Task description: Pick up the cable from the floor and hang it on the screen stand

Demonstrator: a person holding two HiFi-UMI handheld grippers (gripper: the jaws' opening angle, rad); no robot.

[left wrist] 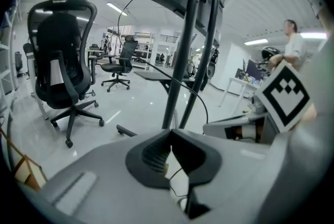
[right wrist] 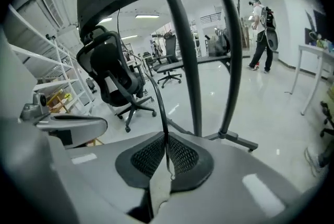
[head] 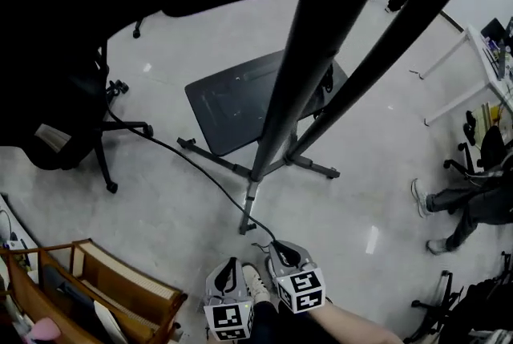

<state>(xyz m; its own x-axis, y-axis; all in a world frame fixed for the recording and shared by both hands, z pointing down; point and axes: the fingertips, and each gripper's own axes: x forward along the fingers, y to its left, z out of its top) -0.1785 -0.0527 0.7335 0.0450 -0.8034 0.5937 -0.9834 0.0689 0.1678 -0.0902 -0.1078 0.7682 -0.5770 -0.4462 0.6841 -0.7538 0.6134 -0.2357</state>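
Note:
A thin black cable [head: 192, 162] runs from under the office chair across the floor, past the screen stand's [head: 276, 118] base and up into my right gripper [head: 276, 244]. In the right gripper view that gripper [right wrist: 167, 139] is shut on the cable [right wrist: 156, 95], which rises from between the pads toward the stand's poles [right wrist: 185, 61]. My left gripper [head: 232, 262] hangs just left of it, apart from the cable. Its pads [left wrist: 156, 152] meet at the tips with nothing held. The left gripper view shows the cable [left wrist: 201, 97] arcing beside the stand [left wrist: 177, 77].
A black office chair [head: 72, 118] stands at the left. A dark flat panel [head: 232, 102] lies on the floor behind the stand's legs [head: 313, 166]. A wooden shelf [head: 96, 290] is at the lower left. A seated person's legs [head: 449, 206] and a white table [head: 473, 62] are to the right.

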